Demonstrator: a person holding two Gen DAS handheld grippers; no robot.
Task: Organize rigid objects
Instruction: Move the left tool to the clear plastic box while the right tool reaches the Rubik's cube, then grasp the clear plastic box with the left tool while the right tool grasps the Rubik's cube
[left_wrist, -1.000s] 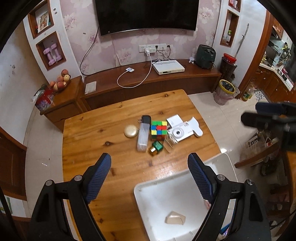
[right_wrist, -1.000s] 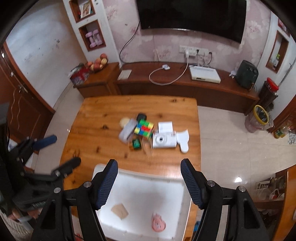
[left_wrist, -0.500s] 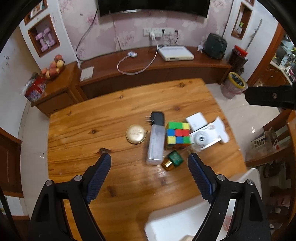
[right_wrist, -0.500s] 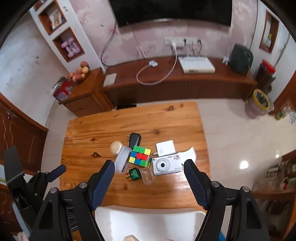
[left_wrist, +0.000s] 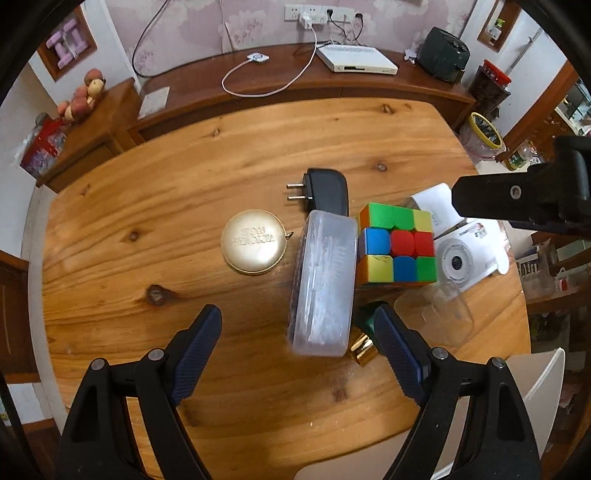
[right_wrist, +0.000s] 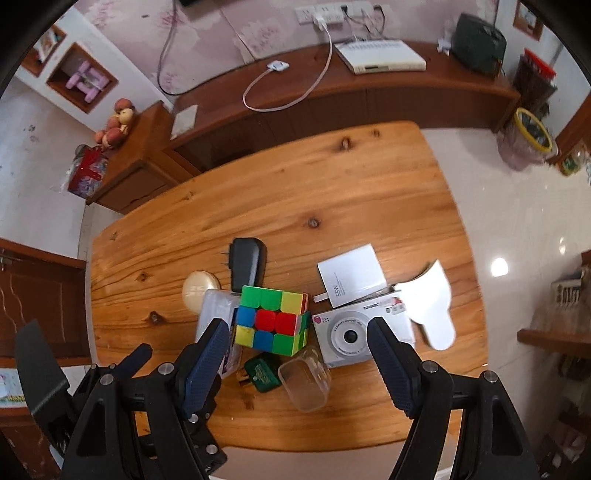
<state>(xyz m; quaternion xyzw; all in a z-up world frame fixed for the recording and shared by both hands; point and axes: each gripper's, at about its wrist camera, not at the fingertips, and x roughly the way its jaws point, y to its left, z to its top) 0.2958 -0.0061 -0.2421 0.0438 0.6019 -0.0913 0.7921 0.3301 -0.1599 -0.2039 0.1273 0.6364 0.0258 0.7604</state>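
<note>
A cluster of small objects lies mid-table: a colour cube (left_wrist: 397, 245) (right_wrist: 271, 319), a clear plastic box (left_wrist: 323, 282), a gold round tin (left_wrist: 253, 242), a black plug adapter (left_wrist: 327, 190) (right_wrist: 247, 264), a white camera (right_wrist: 351, 336) (left_wrist: 458, 262), a white charger box (right_wrist: 352, 275), a green-and-gold bottle (right_wrist: 260, 374) and a clear cup (right_wrist: 306, 382) on its side. My left gripper (left_wrist: 299, 319) hangs open above the clear box's near end. My right gripper (right_wrist: 299, 332) hangs open above the cube and the camera. Neither holds anything.
The wooden table (left_wrist: 155, 206) ends close on the right over tiled floor (right_wrist: 517, 206). A white tray (left_wrist: 541, 384) shows at the lower right of the left wrist view. A low wooden cabinet (left_wrist: 258, 77) with a white device and cable runs along the far wall.
Both grippers have sunk and moved forward from over the white tray to above the cluster, which now looks much larger. The tray has slid out at the bottom. The right jaws stand slightly wider.
</note>
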